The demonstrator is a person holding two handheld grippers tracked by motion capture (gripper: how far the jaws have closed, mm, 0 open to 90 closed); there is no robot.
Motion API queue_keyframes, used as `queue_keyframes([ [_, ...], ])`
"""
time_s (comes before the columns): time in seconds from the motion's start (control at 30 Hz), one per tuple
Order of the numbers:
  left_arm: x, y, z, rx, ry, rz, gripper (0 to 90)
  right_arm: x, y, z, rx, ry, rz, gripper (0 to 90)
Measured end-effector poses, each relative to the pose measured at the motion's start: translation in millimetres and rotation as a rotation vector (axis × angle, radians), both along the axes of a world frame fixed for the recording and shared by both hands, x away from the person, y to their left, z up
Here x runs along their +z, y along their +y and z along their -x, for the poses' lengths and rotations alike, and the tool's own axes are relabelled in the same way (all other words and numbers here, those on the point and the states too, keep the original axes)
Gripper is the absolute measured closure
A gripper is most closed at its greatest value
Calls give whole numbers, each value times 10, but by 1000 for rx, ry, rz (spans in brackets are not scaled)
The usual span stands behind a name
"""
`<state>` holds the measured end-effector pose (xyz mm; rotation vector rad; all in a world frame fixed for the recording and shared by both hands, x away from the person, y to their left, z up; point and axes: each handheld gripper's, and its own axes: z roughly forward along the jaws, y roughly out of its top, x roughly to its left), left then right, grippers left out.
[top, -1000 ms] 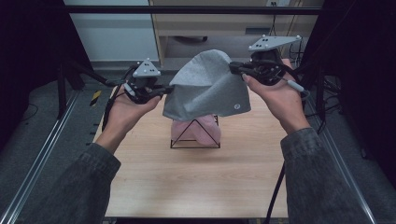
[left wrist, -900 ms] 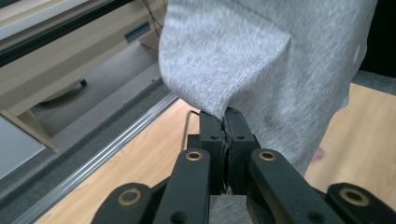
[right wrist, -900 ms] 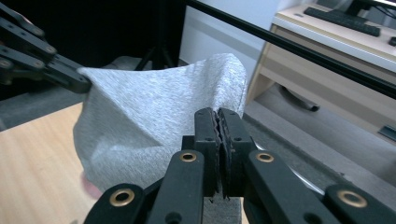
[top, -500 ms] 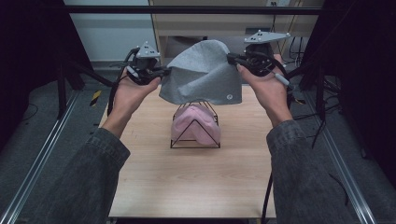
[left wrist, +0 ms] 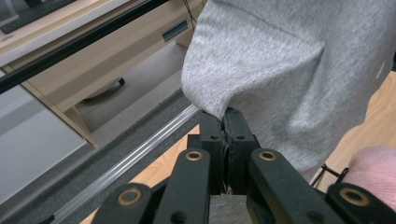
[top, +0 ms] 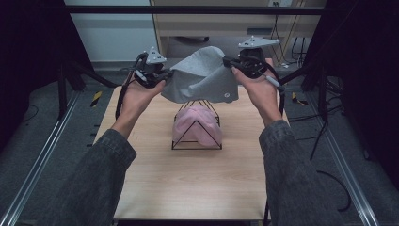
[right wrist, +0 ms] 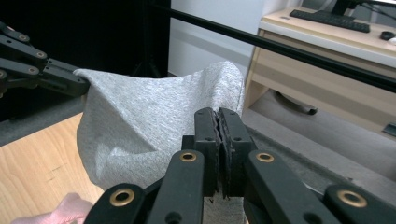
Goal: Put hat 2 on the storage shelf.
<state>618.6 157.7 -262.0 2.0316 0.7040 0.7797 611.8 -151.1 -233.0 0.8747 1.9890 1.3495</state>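
You hold a soft grey knit cloth [top: 200,77] stretched in the air between your two tools, above the far half of the pale wooden table [top: 188,183]. Your left gripper [top: 165,74] is clamped tight on one edge of the fabric, your right gripper [top: 227,61] pinched closed on the opposite edge, so the cloth sags in a rounded fold. Beneath it stands a thin black wire frame [top: 196,127], pyramid-shaped, with a fuzzy pink cloth [top: 195,123] bundled inside.
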Motion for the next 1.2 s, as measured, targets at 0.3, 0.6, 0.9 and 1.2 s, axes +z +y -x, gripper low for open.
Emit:
queue_keyframes([
  [0.3,-128,3,2,9,14,2,880,-229,-31,-51,-6,28,-7,874],
  [0.6,-175,15,10,11,22,-5,880,-299,-53,-58,-10,39,-21,874],
  [0.9,-320,106,18,15,58,15,879,-479,-44,-38,2,59,-33,874],
  [1.2,-437,158,70,-3,88,39,879,-612,-10,20,23,73,-31,874],
])
